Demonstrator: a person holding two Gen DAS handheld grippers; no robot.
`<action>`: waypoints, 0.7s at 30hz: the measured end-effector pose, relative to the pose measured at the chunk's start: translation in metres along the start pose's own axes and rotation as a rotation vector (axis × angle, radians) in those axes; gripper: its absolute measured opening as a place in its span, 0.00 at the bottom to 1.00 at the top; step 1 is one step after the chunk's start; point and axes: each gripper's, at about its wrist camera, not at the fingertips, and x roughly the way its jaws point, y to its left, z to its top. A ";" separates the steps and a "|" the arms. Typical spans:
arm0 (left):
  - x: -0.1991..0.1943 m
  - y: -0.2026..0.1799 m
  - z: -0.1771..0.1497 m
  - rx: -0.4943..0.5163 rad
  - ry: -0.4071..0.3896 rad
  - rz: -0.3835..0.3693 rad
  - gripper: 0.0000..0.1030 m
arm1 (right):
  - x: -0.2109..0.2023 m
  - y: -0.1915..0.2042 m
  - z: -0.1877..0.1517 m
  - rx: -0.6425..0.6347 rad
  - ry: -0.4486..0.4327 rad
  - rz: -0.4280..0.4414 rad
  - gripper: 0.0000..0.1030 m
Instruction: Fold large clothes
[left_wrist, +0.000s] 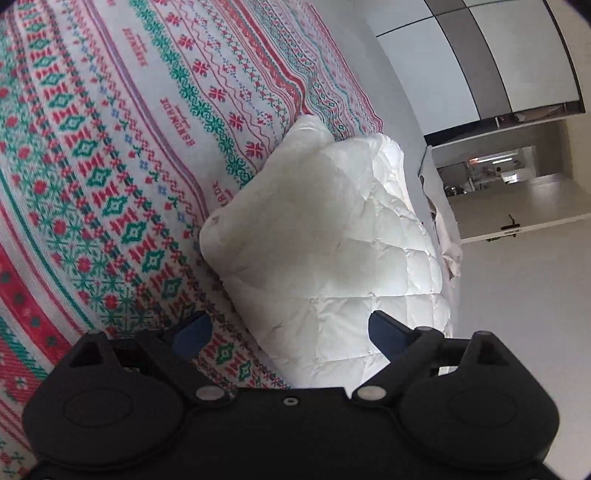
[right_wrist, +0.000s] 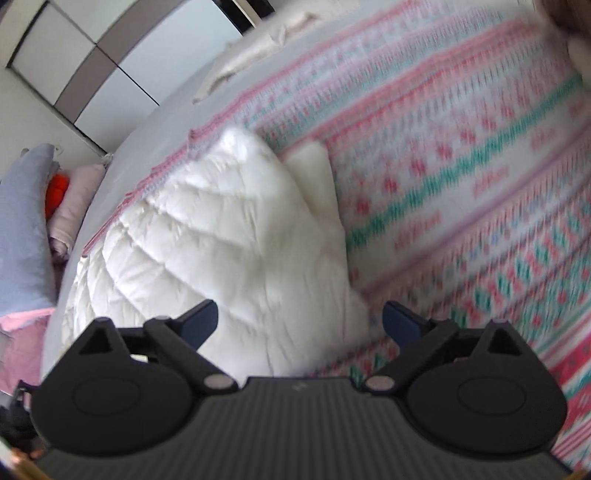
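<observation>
A white quilted padded garment (left_wrist: 332, 236) lies folded in a thick bundle on a patterned red, green and white bedspread (left_wrist: 110, 147). My left gripper (left_wrist: 290, 328) is open and empty, just above the bundle's near edge. In the right wrist view the same white bundle (right_wrist: 221, 229) lies on the bedspread (right_wrist: 461, 166), which is blurred by motion. My right gripper (right_wrist: 299, 321) is open and empty, its jaws standing either side of the bundle's near corner without closing on it.
A grey sheet (left_wrist: 391, 92) borders the bedspread. A wardrobe with white and grey panels (left_wrist: 480, 55) and an open doorway (left_wrist: 498, 173) stand beyond. In the right wrist view, grey, pink and orange clothes (right_wrist: 33, 221) are piled at the left and a pale cloth (right_wrist: 251, 55) lies farther back.
</observation>
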 end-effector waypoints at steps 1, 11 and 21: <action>0.003 0.002 -0.002 -0.009 -0.009 -0.026 0.88 | 0.005 -0.005 -0.003 0.038 0.025 0.020 0.94; 0.019 0.002 -0.023 -0.063 -0.180 -0.011 0.34 | 0.012 -0.014 -0.015 0.190 -0.179 0.039 0.40; -0.046 -0.019 -0.057 0.053 -0.165 0.043 0.21 | -0.050 0.006 -0.041 0.029 -0.186 0.001 0.26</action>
